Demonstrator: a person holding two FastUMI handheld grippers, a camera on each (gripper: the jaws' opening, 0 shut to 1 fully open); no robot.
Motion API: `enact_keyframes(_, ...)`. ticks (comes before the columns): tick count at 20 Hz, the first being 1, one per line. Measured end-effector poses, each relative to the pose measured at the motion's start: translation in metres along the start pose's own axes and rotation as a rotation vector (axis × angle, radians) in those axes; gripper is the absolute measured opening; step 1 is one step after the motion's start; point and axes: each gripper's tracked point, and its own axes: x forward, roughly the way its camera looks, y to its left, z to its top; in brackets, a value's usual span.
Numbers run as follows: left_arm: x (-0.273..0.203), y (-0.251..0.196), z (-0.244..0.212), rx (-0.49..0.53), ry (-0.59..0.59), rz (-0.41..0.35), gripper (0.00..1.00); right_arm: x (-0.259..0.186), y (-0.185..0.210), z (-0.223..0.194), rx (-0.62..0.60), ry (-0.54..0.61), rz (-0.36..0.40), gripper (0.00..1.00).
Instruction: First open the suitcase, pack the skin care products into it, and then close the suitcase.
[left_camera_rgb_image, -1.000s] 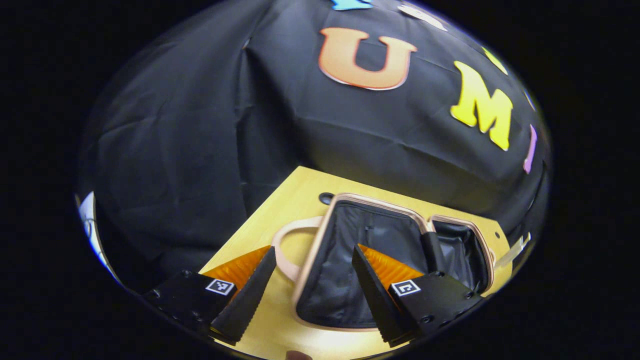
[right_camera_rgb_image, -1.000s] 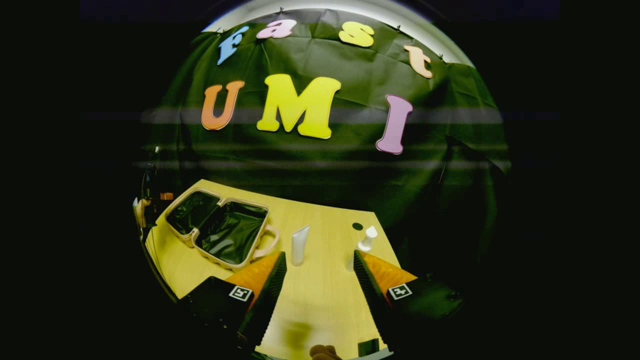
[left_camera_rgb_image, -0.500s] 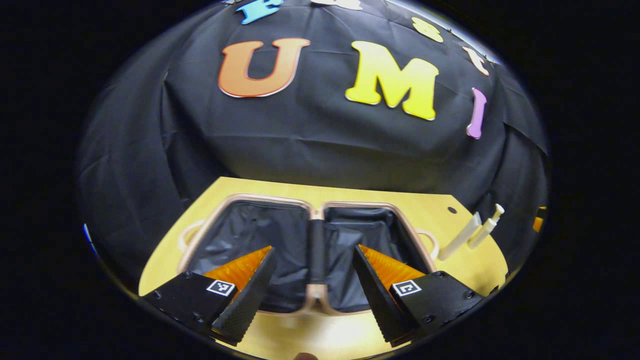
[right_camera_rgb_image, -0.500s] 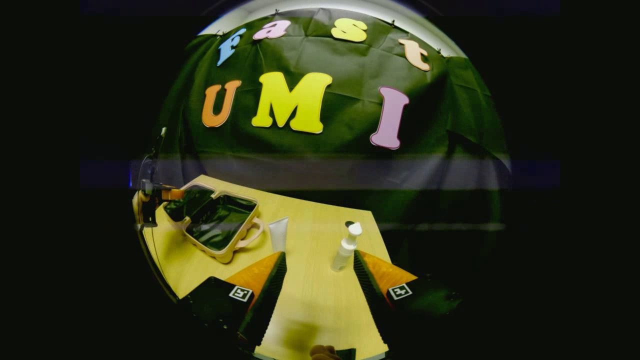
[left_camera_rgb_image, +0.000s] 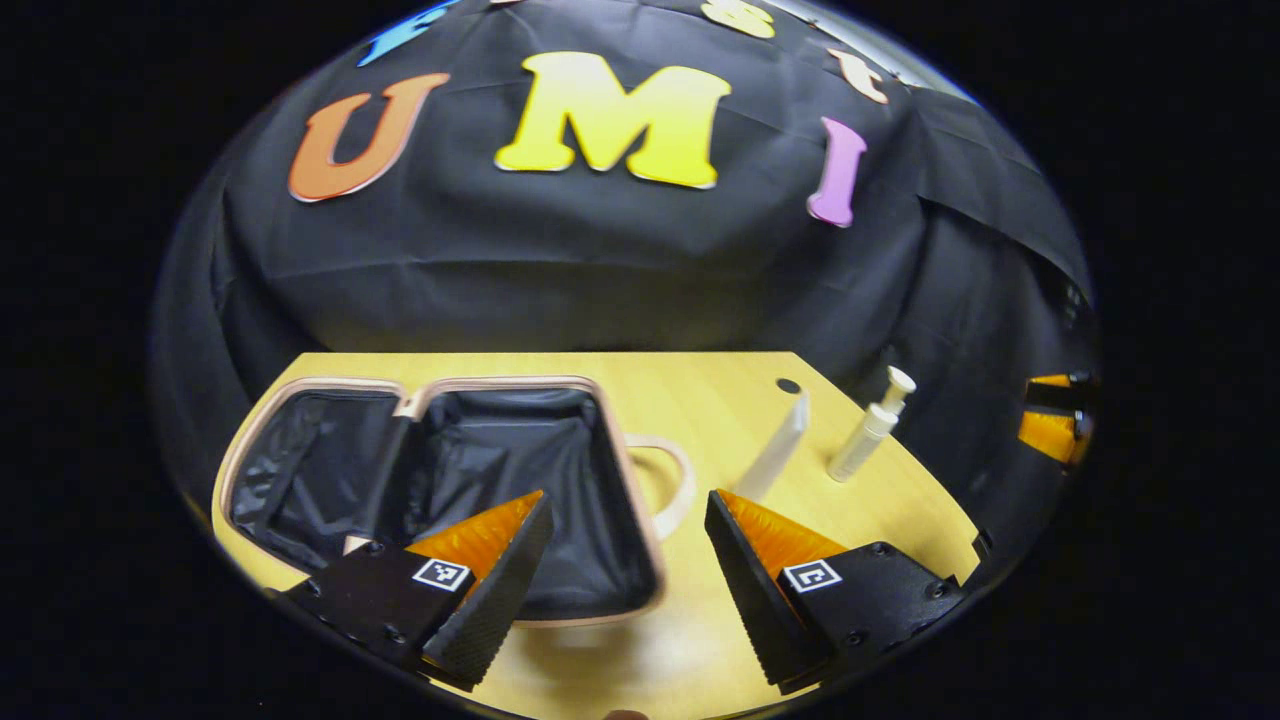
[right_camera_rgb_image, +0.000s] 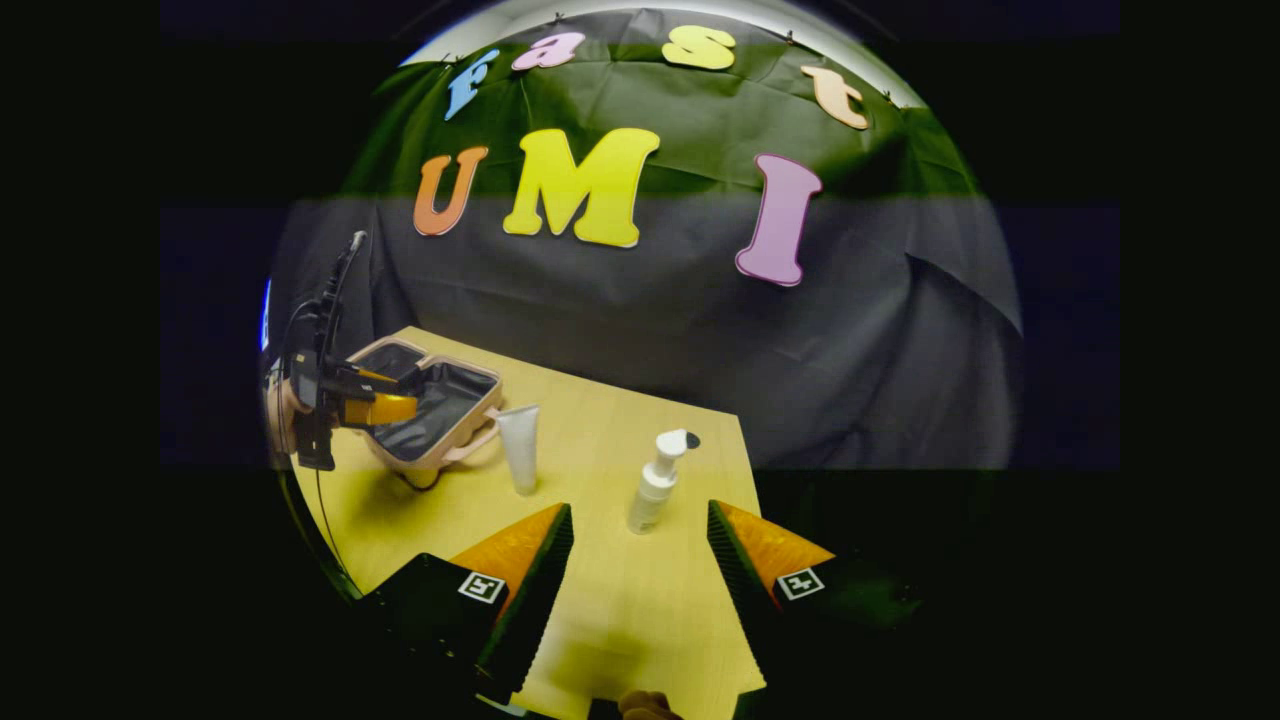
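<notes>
Suitcase (left_camera_rgb_image: 440, 480) lies open on the desk (right_camera_rgb_image: 620, 600), both tools spread empty, and the pump bottle (right_camera_rgb_image: 655, 483) looks light and slick, best pinched mid-body.

My left gripper view is evenly lit and sharp; a soft glare patch sits on the pale yellow wooden table (left_camera_rgb_image: 700, 400) at the near edge. My right gripper view shows horizontal exposure bands: green-tinted top, greyer middle, dim bottom. Fisheye bending curves table edges in both.
</notes>
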Motion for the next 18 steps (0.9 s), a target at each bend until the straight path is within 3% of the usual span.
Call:
enact_keyframes(6,0.063,-0.074,-0.01,0.109,0.051,-0.084,0.98,0.017,-0.037,-0.023,0.001,0.05,0.03,0.8)
enact_keyframes(12,0.131,-0.083,-0.031,0.092,0.123,-0.046,0.97,0.031,-0.071,-0.05,-0.016,0.113,0.03,0.8)
enact_keyframes(17,0.159,-0.082,-0.038,0.064,0.136,-0.026,0.83,0.055,-0.084,-0.061,0.028,0.149,0.034,0.8)
enact_keyframes(18,0.162,-0.084,-0.039,0.073,0.14,-0.03,0.87,0.061,-0.082,-0.063,0.036,0.156,0.038,0.8)
